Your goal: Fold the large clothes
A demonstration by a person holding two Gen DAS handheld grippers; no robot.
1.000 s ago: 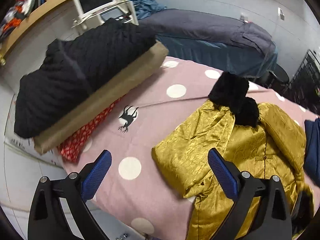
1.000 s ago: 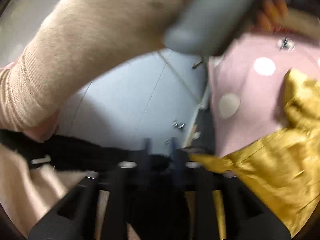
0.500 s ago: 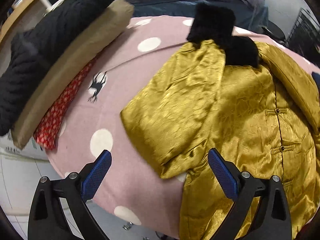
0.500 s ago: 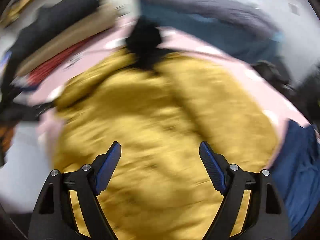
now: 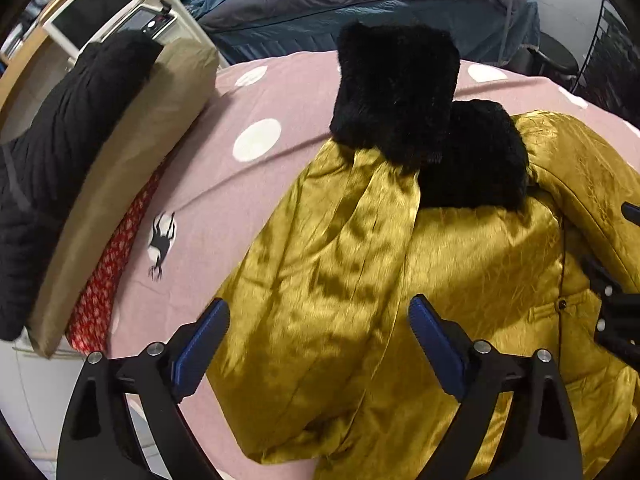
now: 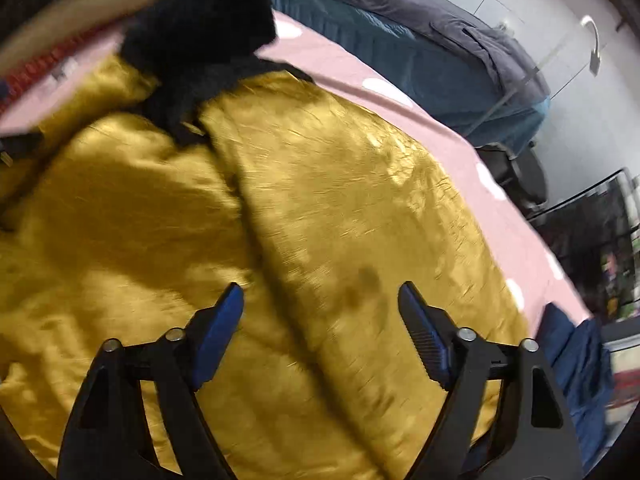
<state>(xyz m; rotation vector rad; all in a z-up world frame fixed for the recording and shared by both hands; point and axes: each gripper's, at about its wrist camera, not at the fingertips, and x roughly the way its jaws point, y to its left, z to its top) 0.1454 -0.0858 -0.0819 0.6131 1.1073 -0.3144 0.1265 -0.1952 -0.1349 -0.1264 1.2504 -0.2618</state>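
A shiny gold satin jacket [image 5: 460, 264] with a black fur collar and a black fur cuff [image 5: 396, 88] lies on a pink polka-dot bedsheet [image 5: 248, 184]. Its left sleeve is folded up along the body. My left gripper [image 5: 318, 340] is open and empty, hovering over that sleeve. In the right wrist view the jacket [image 6: 280, 208] fills the frame, its right sleeve folded over the body. My right gripper [image 6: 320, 320] is open and empty just above it. The right gripper's black frame shows at the right edge of the left wrist view [image 5: 616, 316].
A stack of folded clothes, black knit [image 5: 56, 168], tan [image 5: 132, 184] and red patterned [image 5: 108, 280], lies on the sheet's left edge. A blue garment [image 6: 576, 352] lies at the right edge. A grey-covered bed [image 5: 384, 0] stands behind, and a monitor [image 5: 92, 8] at back left.
Both grippers have moved in over the jacket. The right gripper, earlier shut by the bed's edge, is now open above the jacket's right side. The left has advanced over the folded sleeve.
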